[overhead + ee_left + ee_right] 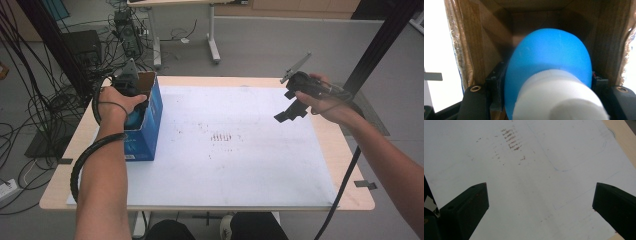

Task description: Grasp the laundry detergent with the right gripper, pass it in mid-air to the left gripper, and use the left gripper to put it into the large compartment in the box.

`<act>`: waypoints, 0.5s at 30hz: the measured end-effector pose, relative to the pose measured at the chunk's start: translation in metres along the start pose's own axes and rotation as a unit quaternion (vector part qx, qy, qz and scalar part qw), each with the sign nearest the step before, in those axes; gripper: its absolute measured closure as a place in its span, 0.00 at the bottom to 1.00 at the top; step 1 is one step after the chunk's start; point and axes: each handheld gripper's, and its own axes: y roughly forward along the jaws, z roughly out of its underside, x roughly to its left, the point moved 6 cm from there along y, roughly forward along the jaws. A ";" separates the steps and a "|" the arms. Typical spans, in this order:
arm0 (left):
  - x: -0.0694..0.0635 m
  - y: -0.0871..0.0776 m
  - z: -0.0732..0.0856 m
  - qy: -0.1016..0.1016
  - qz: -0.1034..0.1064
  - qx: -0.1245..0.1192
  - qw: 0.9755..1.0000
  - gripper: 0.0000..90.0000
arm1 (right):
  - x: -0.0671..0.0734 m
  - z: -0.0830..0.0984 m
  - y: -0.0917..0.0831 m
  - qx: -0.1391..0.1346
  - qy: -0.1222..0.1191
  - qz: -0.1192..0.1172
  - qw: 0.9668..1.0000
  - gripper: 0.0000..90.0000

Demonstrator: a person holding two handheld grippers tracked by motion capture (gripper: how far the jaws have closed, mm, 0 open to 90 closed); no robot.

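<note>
Blue plastic bottle [549, 62] w/ white cap, prob light, smooth and slippery, clamped at its body by left gripper [131, 95] inside cardboard box [150, 117] at frame left; right gripper [290, 112] wide open, empty.

Blue white-capped bottle [549, 62] inside box [150, 120]

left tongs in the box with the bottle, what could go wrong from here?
1. The left tongs clamp a smooth, rounded blue bottle; it could slip or twist out of the grip.
2. The bottle sits deep between the cardboard walls of the box; it or the tongs might catch a wall and drag or tip the box.
3. The box stands near the table's left edge, and the right tongs hover open well away, so nothing steadies it.
</note>
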 end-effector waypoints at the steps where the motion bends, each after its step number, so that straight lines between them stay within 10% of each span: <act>1: 0.000 0.000 0.000 0.001 0.000 0.001 1.000 0.39 | 0.000 0.000 0.000 0.000 0.000 0.000 1.000 0.01; 15: 0.000 0.000 0.000 -0.001 0.003 -0.002 1.000 0.39 | 0.001 -0.001 0.000 -0.001 -0.001 0.000 1.000 0.01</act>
